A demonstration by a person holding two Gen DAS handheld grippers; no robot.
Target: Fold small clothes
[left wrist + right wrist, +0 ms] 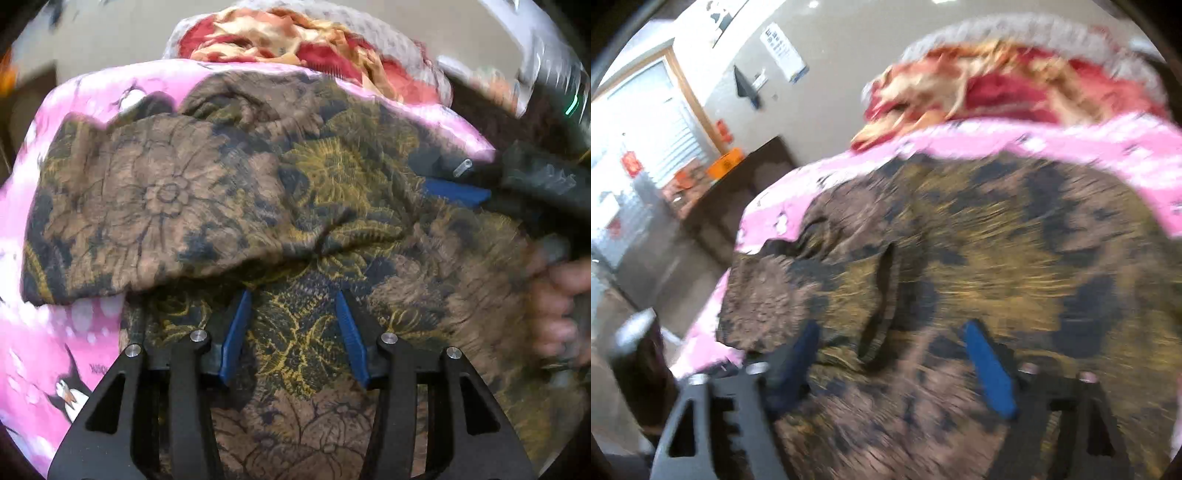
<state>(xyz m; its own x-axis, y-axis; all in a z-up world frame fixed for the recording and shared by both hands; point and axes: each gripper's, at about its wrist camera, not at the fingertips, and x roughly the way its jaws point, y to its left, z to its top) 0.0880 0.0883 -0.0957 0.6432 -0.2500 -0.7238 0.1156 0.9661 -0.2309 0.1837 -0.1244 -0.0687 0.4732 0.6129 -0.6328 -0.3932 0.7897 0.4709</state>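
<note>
The floral garment (258, 206), brown and yellow on a dark ground, lies spread on a pink printed cloth (48, 332) that covers the surface. One part is already laid over itself on the left side of the left wrist view.

The left gripper (293, 332) hovers over the fabric with its blue fingers (236, 332) spread wide and nothing between them. The right gripper (897, 362) is also wide open and empty, low above the garment. In the left view it shows at the right edge beside the person's hand (557, 306).

The likely trouble is a pinch that takes too many layers, or catches the pink cloth underneath, which would drag the whole spread and undo the fold. A grab on the loose puckered ridge (325, 236) near the middle would probably set a crooked crease.

The right wrist view is heavily smeared, so hems and seams there cannot be read. The garment's near edge is cut off under both grippers, and its type cannot be told. A red and cream bundle (295, 37) beyond is only partly seen.
</note>
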